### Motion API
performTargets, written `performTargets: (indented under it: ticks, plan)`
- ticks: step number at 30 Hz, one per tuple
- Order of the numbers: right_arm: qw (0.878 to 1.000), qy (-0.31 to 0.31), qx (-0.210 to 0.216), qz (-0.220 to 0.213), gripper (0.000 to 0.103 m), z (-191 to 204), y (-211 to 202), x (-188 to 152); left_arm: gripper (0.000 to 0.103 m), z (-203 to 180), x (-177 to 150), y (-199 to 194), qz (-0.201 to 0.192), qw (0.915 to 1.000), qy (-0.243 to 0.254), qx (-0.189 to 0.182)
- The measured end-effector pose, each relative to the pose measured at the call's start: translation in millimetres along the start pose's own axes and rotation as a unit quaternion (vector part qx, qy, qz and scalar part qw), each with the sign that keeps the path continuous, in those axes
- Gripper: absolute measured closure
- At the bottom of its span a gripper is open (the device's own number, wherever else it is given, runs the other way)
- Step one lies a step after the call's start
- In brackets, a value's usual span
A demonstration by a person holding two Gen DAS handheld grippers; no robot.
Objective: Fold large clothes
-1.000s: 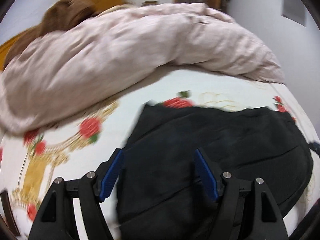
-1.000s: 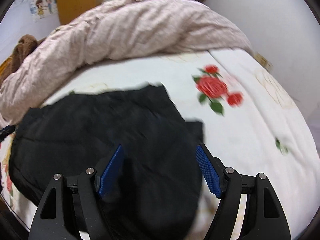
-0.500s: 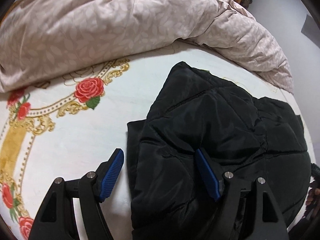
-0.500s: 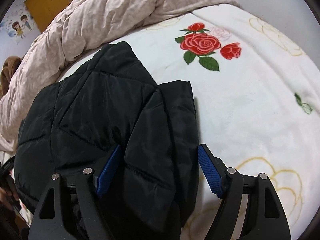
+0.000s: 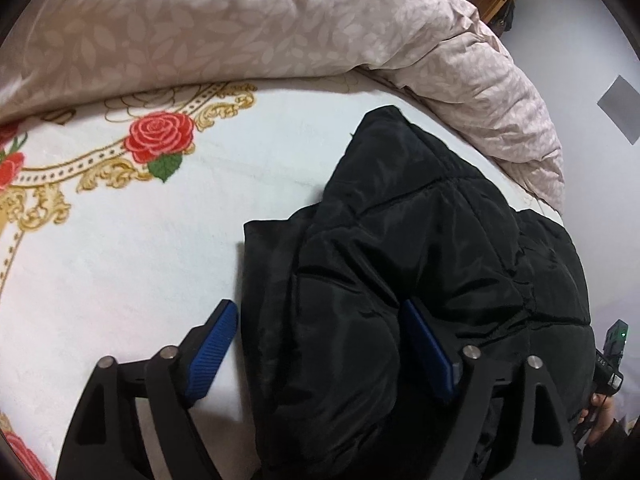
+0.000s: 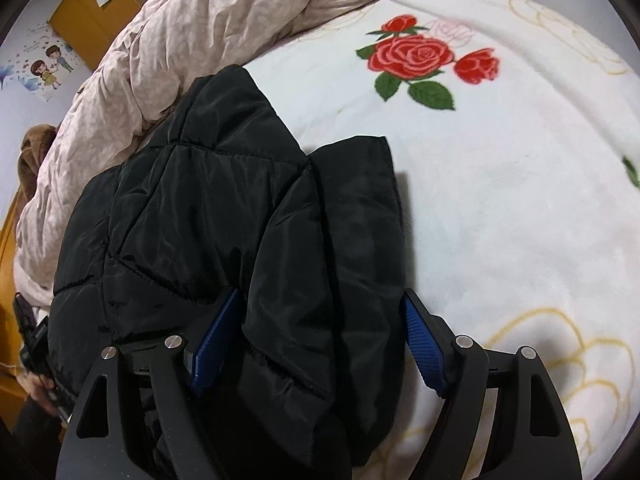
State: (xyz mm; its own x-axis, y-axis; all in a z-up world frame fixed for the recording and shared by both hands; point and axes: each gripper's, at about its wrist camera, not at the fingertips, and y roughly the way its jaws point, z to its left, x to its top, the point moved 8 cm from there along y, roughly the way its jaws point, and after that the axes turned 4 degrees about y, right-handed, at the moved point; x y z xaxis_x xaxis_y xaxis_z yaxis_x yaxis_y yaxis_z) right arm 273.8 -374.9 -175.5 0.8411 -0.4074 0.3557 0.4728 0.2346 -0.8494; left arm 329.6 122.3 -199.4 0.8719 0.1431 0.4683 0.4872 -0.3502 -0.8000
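Under everything lies the white plush bed blanket printed with red roses and gold scrollwork (image 5: 120, 248) (image 6: 500, 208), and along its far side you have the rumpled pale pink duvet with a leaf pattern (image 5: 248, 20) (image 6: 208, 32) heaped in a long ridge. In front of that ridge sits the black quilted puffer jacket (image 5: 420, 264) (image 6: 192, 208), folded into a thick bundle on the blanket, its far corner just beside the duvet and one flatter black panel sticking out from under the padded top layer. Your left gripper (image 5: 320, 348) is spread wide, its blue ribbed pads (image 5: 212, 350) straddling the near left part of the jacket: the left pad hangs over bare blanket just beside the jacket's edge, the right pad is over the padded top layer. Your right gripper (image 6: 324, 340) is likewise spread wide and straddles the jacket's near right part, its left pad (image 6: 216, 344) against the quilted cloth and its right pad over the blanket beside the jacket's edge. Neither gripper pinches any cloth. At the far left of the right wrist view, an orange wooden door (image 6: 92, 16) and a small cartoon wall sticker (image 6: 44, 64) show behind the bed.
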Motion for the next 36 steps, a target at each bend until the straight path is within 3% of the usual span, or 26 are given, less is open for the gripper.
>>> performTargets:
  ticks: [8, 12, 16, 18, 23, 25, 32, 36]
  plan:
    - [0.999, -0.005, 0.032, 0.031, 0.023, 6, 21, 11, 0.012, -2, 7, 17, 0.011, 0.9996, -0.007, -0.024]
    - [0.998, -0.014, 0.044, 0.029, 0.036, 10, 14, 6, 0.015, -4, -3, 13, 0.009, 0.9993, -0.008, -0.034]
    - [0.998, -0.014, 0.054, 0.039, 0.037, 12, 23, 9, 0.017, -6, 2, 21, 0.020, 0.9988, -0.003, -0.045]
    - [0.997, -0.013, 0.060, 0.042, 0.045, 15, 28, 13, 0.025, -13, 4, 23, 0.022, 0.9989, 0.009, -0.041]
    - [0.998, -0.026, 0.053, 0.036, 0.069, 28, 18, 15, 0.064, -23, 6, 8, 0.014, 0.9990, 0.026, -0.033]
    - [0.998, -0.032, 0.045, 0.029, 0.075, 32, 9, 15, 0.071, -28, 10, -7, 0.006, 0.9991, 0.040, -0.015]
    - [0.997, -0.063, 0.046, -0.009, 0.080, 49, -56, 9, 0.075, -54, 17, -77, -0.042, 0.9962, 0.077, 0.003]
    - [0.996, -0.063, 0.059, -0.025, 0.080, 56, -90, -8, 0.075, -59, 6, -115, -0.061, 0.9955, 0.073, 0.002]
